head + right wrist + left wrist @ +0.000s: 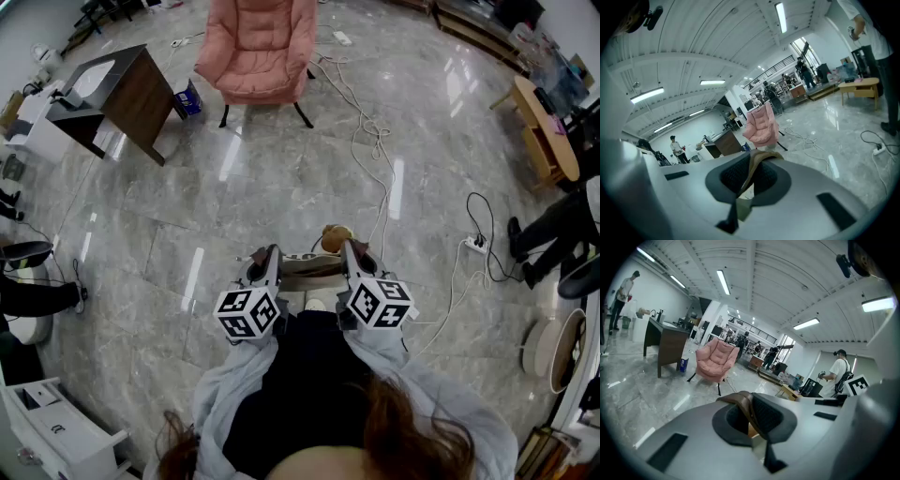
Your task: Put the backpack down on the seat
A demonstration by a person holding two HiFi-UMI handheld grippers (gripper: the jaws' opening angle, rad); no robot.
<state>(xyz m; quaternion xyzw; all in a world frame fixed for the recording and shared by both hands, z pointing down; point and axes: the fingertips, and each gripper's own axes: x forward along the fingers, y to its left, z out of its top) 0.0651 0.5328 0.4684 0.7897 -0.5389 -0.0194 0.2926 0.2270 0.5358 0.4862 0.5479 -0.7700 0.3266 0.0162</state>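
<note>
Both left gripper (pixel 749 414) and right gripper (pixel 749 176) clamp the straps (pixel 740 401) of the backpack (pixel 309 269); a thin strap may slip, dropping it short of the chair (pixel 258 47)

The backpack (pixel 309 268) is hanging clear of the floor (pixel 281 178), with a brown strap (pixel 740 401) being pinched in the closed jaws of the left gripper (pixel 266 255) and of the right gripper (pixel 353 249). The seat (pixel 258 47), a pink padded armchair on thin dark legs, is standing upright well apart from the backpack.
</note>
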